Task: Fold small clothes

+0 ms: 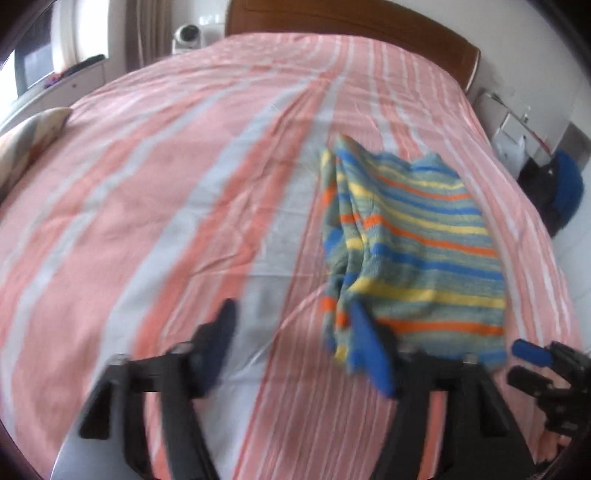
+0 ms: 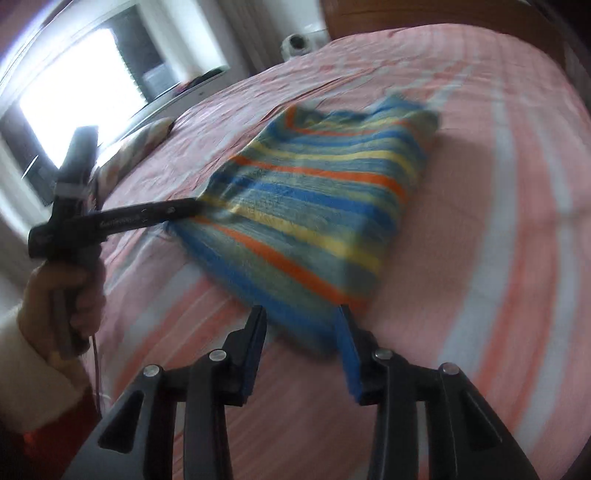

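At the far left edge of the bed lies a patterned pillow, close beside a bright window. The bed is covered by a pink-and-white striped bedspread, with a brown wooden headboard at its far end and a small white round device just left of the headboard.

The left gripper, a black two-finger tool with blue pads, is held in a gloved hand. Its fingers stand wide apart with only bedspread between them. The right-hand finger overlaps the near left corner of the garment in the left wrist view; from the right wrist view the tool tip reaches the garment's left edge. Motion blur prevents confirming contact.

The small knitted garment with blue, yellow, orange and green stripes lies folded on the bedspread, on the right half of the bed, bunched along its left edge.

The right gripper sits at the garment's near edge. Its fingers are spread apart, holding nothing; the near hem lies between their tips.

Right of the bed, a dark bag with a blue item stands on the floor.
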`<state>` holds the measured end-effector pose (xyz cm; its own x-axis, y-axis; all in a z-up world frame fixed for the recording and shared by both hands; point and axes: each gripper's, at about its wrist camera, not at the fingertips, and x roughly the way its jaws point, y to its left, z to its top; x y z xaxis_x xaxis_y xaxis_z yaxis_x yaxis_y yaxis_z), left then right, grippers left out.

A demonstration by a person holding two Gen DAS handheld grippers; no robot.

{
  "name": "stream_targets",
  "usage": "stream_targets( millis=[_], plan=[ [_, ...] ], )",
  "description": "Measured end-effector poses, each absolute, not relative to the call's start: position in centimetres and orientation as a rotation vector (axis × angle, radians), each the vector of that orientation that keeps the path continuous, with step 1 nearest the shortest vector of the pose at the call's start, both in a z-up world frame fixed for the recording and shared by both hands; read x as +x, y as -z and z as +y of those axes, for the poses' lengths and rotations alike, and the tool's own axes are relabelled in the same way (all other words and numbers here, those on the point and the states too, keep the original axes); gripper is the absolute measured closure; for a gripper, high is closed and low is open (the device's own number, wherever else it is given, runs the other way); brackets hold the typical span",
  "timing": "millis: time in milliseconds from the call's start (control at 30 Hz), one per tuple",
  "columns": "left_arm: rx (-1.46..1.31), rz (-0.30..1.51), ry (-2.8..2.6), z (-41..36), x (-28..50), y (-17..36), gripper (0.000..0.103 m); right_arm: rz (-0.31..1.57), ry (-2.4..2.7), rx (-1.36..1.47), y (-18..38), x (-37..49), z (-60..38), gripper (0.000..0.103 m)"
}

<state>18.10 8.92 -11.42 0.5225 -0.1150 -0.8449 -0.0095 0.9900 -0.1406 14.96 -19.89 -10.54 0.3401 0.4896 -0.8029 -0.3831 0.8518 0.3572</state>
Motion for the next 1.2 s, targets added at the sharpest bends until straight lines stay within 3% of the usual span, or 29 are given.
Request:
stream_targets(
  millis=[67, 133, 667, 800, 1000, 1200],
  plan=[
    [-0.110, 1.001, 0.055, 9.2, 16.7, 10.0, 0.021, 1.027, -0.524, 0.170, 9.5, 12.9, -21.1, 0.032],
    [-0.078, 0.987, 0.040, 9.1, 15.6, 9.1, 0.017, 0.974, -0.456, 0.188, 8.8, 10.8, -21.7, 0.024],
    [0.016, 0.908, 0.009, 7.9, 14.3, 6.8, 0.012, 1.012, -0.265, 0.164, 8.6, 3.5, -24.4, 0.021],
    [0.008, 0.929, 0.050, 7.7, 14.9, 7.5, 0.007, 1.013, -0.244, 0.161, 8.8, 3.2, -24.5, 0.018],
    [-0.385, 1.128, 0.333, 9.8, 20.8, 10.9, 0.006, 1.034, -0.262, 0.224, 9.2, 4.8, -25.5, 0.018],
    [-0.255, 1.163, 0.376, 6.3, 28.3, 12.6, 0.005, 1.003, -0.280, 0.363, 8.6, 12.9, -26.3, 0.018]
  ],
)
